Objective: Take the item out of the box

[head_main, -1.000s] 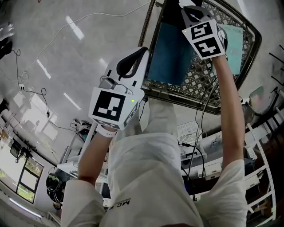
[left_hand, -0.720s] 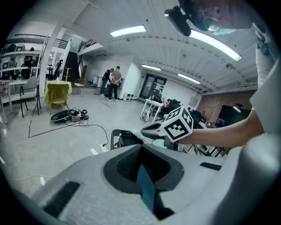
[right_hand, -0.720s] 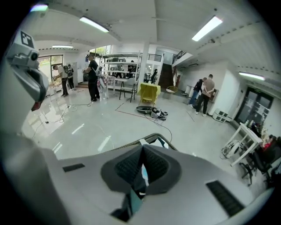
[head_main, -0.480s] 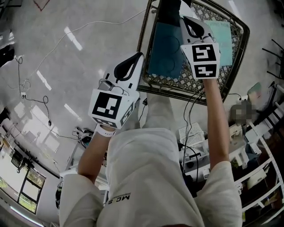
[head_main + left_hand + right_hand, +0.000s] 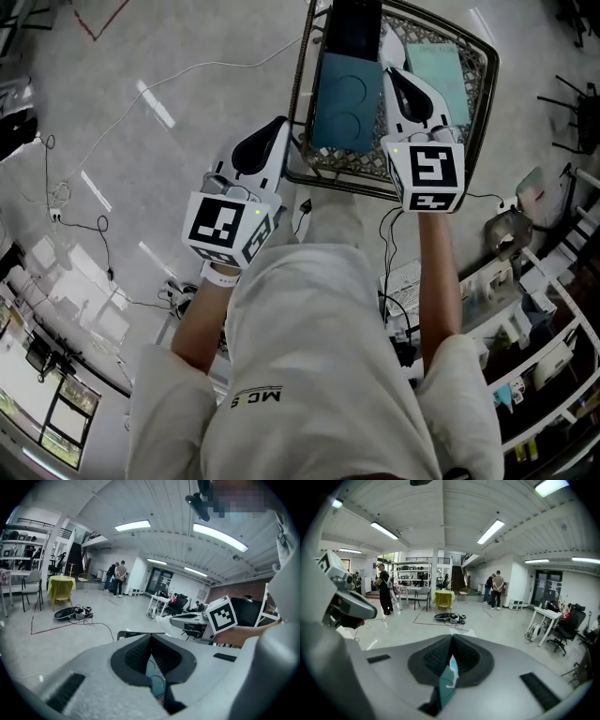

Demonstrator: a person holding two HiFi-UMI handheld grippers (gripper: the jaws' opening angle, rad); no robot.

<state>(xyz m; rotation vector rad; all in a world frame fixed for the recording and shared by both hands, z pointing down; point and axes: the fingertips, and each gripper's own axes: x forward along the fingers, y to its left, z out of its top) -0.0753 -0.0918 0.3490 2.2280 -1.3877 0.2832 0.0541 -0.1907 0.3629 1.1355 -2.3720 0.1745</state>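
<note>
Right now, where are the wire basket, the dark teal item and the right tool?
wire basket [image 5: 342, 169]: head view, near lattice wall.
dark teal item [image 5: 342, 98]: head view, its top face.
right tool [image 5: 451, 641]: right gripper view, where its tips meet.

Dark metal lattice box [image 5: 342, 167], matt teal item [image 5: 345, 101], glossy grey floor [image 5: 141, 37].

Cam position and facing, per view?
Head view: on the head, steeply down onto the wire box; torso, forearms, left gripper, right gripper show.
Left gripper view: on that gripper, along its shut jaws across the floor; right gripper at right.
Right gripper view: likewise, jaws shut on a teal item; left gripper at left.
Shared: both gripper views show the yellow table.
</note>
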